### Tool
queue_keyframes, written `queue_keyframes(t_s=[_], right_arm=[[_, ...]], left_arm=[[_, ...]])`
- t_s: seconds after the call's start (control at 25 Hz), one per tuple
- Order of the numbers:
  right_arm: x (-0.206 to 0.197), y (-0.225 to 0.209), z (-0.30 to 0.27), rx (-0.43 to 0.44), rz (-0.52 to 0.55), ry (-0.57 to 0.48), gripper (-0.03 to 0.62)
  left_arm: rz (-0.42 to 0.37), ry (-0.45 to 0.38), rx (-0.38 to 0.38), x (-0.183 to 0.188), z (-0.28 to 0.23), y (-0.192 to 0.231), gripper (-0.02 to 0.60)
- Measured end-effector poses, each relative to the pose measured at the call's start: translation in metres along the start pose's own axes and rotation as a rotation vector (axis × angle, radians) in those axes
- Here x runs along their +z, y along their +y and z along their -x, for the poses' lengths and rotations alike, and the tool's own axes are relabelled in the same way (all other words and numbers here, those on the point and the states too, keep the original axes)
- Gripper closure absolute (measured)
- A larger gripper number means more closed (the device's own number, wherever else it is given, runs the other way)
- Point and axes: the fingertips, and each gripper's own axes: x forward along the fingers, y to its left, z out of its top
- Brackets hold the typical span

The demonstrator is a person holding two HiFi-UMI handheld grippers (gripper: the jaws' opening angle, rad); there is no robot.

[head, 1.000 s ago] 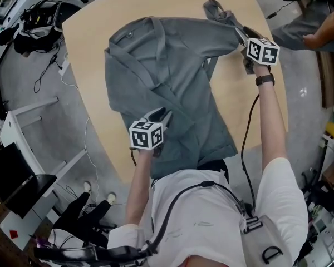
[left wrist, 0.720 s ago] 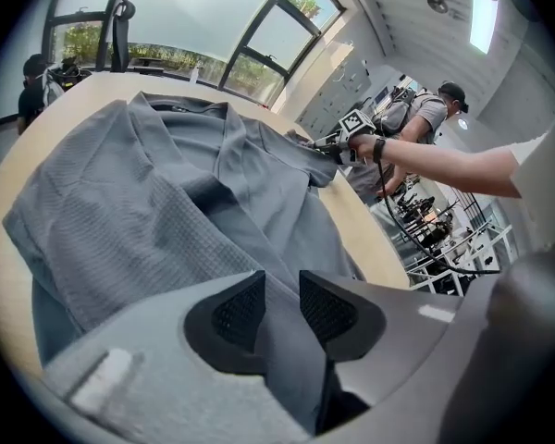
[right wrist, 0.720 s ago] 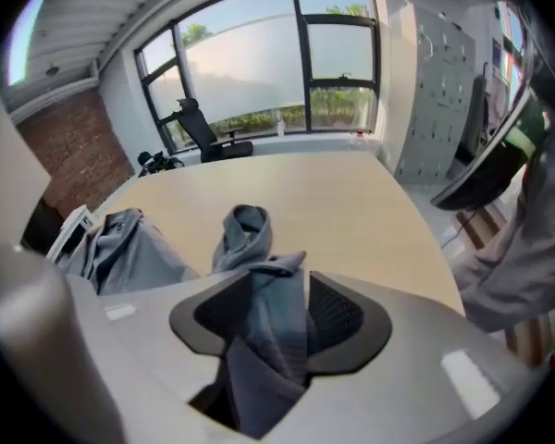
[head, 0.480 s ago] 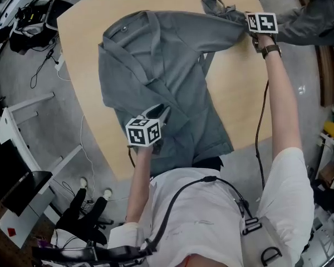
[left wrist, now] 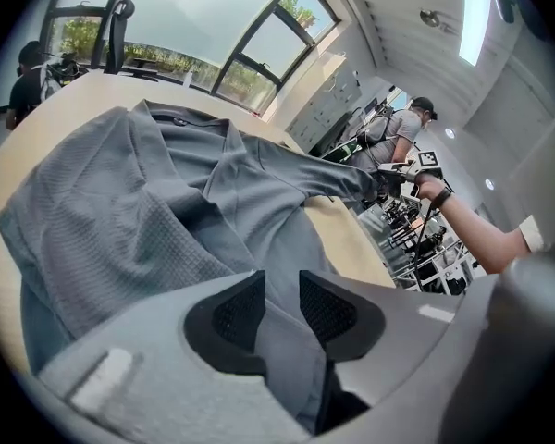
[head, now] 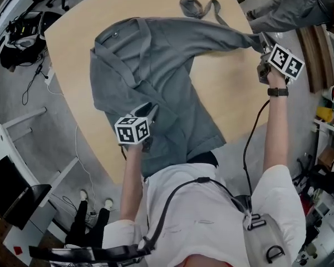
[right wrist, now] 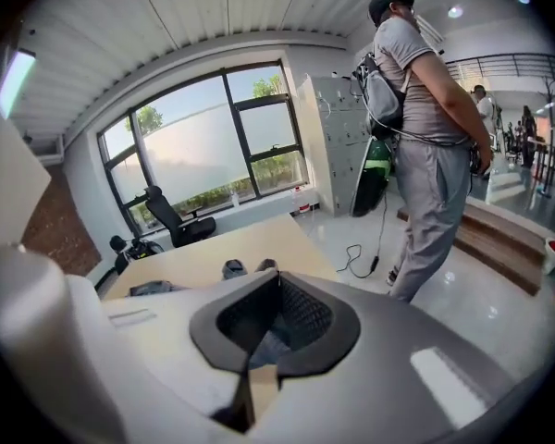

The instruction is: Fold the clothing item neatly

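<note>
- My left gripper (head: 150,110) (left wrist: 282,308) has its jaws closed on the grey shirt (head: 156,65) (left wrist: 120,211). A fold of the cloth fills the gap between the 2 dark pads (left wrist: 229,314).
- That grip sits on the near part of the shirt, on its left side as I look down, close to the worktop's (head: 225,90) near edge.
- My right gripper (head: 263,42) (right wrist: 276,314) has its jaws pressed together. A sliver of grey cloth shows low in the slit between them.
- From my head view, 1 sleeve (head: 222,38) runs out from the shirt body in a long, straight band to my right jaws, which pinch its end near the worktop's right edge.
- The shirt lies spread across the light wooden worktop with its collar (head: 119,35) toward the far left. The body runs diagonally back to me, and the lower hem (head: 200,146) reaches the near edge.
- The cloth is rumpled around the middle, with several folds crossing below the collar.
- A separate grey strap-like piece (head: 197,5) lies on the far side of the worktop, apart from the stretched sleeve.
- A person in grey clothes (right wrist: 425,109) stands on the floor beyond the worktop's right side, back turned to my right gripper view.
- In that view I also see large windows (right wrist: 203,146) and a dark office chair (right wrist: 178,222) past the far end of the worktop.
</note>
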Motion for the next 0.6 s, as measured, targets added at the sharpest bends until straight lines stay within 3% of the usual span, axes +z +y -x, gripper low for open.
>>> queue_keyframes(t_s=[0.12, 0.4, 0.6], right_arm=[[-0.015, 0.048, 0.026, 0.102, -0.029, -0.028, 0.586], [-0.041, 0.218, 0.085, 0.427, -0.123, -0.057, 0.586], [-0.111, 0.370, 0.122, 0.711, -0.091, 0.035, 0.588]], left_arm=[[-0.011, -0.017, -0.011, 0.008, 0.002, -0.007, 0.460], [0.014, -0.145, -0.014, 0.033, 0.033, -0.009, 0.460], [0.074, -0.237, 0.027, 0.032, 0.084, 0.023, 0.460]])
